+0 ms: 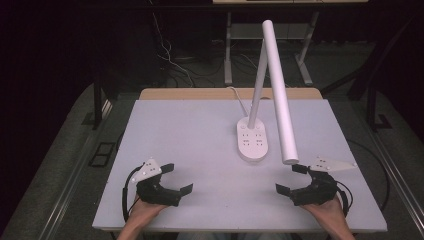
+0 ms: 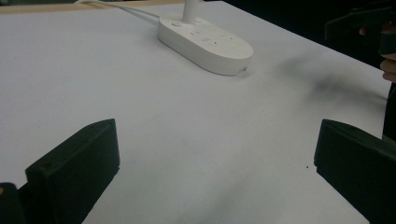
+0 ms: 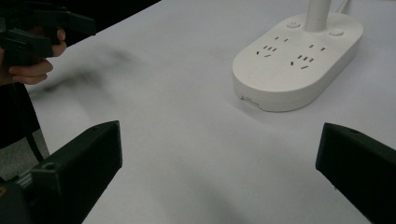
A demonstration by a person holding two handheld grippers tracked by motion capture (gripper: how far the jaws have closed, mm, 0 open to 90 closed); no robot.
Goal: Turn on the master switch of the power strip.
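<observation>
High view: lamp (image 1: pixel 260 100) stands mid-bench (image 1: pixel 175 130), apart from 2 grippers.
Left gripper (image 1: pixel 176 177): jaws wide, empty.
Right gripper (image 1: pixel 292 179): jaws wide, empty.
Handling: likely rigid, smooth plastic, base-heavy; hinged head may swing.
Hold: the upright stem, low down.

A lab; white test table (image 1: pixel 175 130), floor cables (image 1: pixel 170 57).

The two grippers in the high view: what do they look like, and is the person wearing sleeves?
Both the left gripper and the right gripper are black, angular bodies with two blocky black jaws. Each carries a pale grey three-cornered plate with small dots on top, and a black cable loops from its outer side. The forearms entering at the bottom edge are bare, no sleeves or gloves visible.
</observation>
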